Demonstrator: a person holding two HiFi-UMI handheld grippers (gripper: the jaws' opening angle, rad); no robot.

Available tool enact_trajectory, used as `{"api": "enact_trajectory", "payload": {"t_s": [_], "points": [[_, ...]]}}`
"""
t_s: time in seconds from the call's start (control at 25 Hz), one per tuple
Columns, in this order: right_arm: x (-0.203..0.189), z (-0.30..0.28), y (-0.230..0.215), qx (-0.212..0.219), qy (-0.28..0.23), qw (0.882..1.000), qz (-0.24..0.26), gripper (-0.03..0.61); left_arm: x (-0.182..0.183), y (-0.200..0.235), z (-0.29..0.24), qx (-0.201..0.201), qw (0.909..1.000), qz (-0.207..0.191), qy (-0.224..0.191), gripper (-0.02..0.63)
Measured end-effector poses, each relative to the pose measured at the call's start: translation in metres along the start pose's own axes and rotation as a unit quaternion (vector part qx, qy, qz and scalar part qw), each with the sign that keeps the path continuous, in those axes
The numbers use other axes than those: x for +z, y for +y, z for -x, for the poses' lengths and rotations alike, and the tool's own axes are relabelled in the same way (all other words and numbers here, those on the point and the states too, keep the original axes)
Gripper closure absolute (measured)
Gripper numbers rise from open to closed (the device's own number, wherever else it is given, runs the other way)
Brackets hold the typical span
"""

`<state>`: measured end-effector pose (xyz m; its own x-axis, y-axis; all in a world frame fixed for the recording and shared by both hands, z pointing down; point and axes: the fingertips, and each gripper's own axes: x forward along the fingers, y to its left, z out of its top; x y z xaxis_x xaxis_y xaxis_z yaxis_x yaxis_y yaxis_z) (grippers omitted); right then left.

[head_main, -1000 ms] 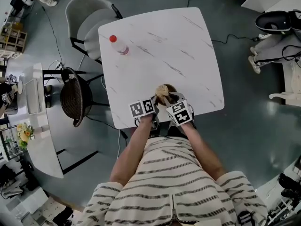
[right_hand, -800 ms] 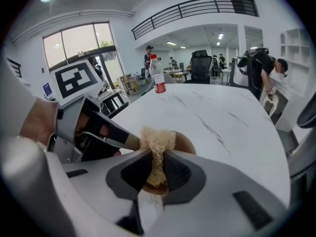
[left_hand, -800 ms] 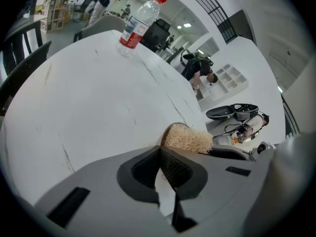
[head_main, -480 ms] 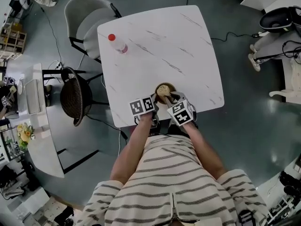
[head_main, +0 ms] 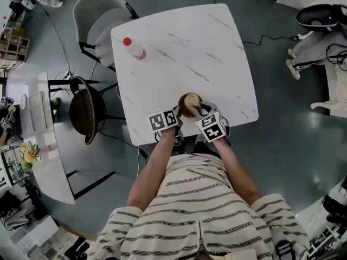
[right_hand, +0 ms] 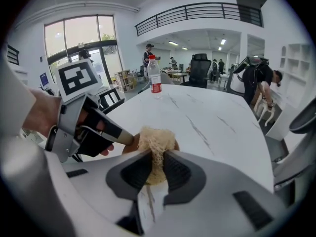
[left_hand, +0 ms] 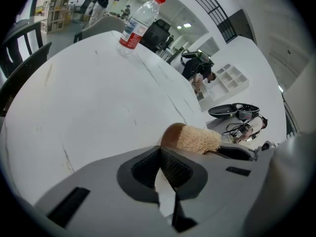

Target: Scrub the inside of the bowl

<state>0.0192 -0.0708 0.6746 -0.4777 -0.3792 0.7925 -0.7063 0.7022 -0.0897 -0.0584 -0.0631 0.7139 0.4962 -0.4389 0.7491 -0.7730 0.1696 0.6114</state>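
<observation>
Bowl (head_main: 191, 108) at table (head_main: 217, 58) near edge (loofah (head_main: 191, 99) in it); bottle (head_main: 133, 49) far-left corner; chair (head_main: 87, 110) left of table.

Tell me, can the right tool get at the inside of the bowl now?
Probably yes. The loofah held in the right tool sits in the open top of the bowl. The left tool seems to pinch only the rim at one side, so nothing covers the opening.

We see a white marbled worktop (head_main: 190, 53). Near its far left corner a clear bottle (head_main: 134, 50) with red cap stands upright. A grey chair (head_main: 97, 20) stands beside that corner, a dark woven chair (head_main: 85, 111) along the worktop's left edge.
</observation>
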Motion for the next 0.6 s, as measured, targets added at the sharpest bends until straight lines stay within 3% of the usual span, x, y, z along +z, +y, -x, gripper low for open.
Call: {"api": "enact_trajectory", "payload": {"t_s": [0.6], "points": [[0.019, -0.017, -0.012, -0.019, -0.018, 1.000, -0.010, 0.502, 0.000, -0.003, 0.000, -0.006, 1.0000, 0.006, 0.001, 0.606]]}}
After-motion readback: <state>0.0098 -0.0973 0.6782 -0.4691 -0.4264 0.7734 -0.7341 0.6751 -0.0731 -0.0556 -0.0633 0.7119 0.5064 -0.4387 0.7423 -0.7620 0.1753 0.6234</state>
